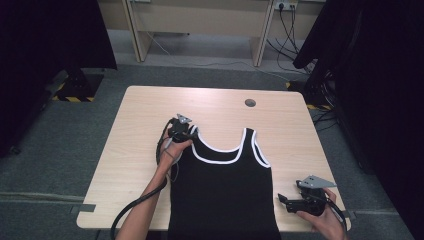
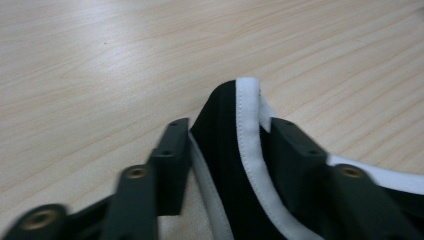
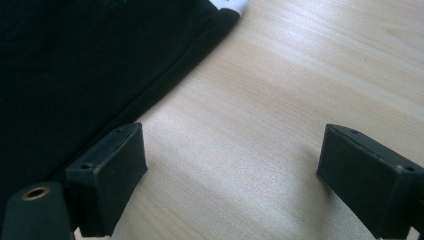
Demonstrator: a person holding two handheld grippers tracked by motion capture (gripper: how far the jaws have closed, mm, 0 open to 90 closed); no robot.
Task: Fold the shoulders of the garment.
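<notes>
A black tank top (image 1: pixel 220 190) with white trim lies flat on the pale wooden table (image 1: pixel 145 115), its hem hanging over the front edge. My left gripper (image 1: pixel 188 132) is at the garment's left shoulder strap. In the left gripper view the strap (image 2: pixel 226 125) stands bunched up between the two jaws, and the left gripper (image 2: pixel 227 150) is shut on it. My right gripper (image 1: pixel 285 201) rests near the table's front right, just right of the top's side seam. In the right gripper view the right gripper (image 3: pixel 232 150) is open wide over bare wood (image 3: pixel 300 75), with the tank top (image 3: pixel 75 60) beside its left jaw.
A round cable hole (image 1: pixel 250 103) sits near the table's far edge. Dark screens (image 1: pixel 380 100) stand on both sides of the table. A light desk (image 1: pixel 200 20) is at the back, and cables (image 1: pixel 295 40) run over the floor at the far right.
</notes>
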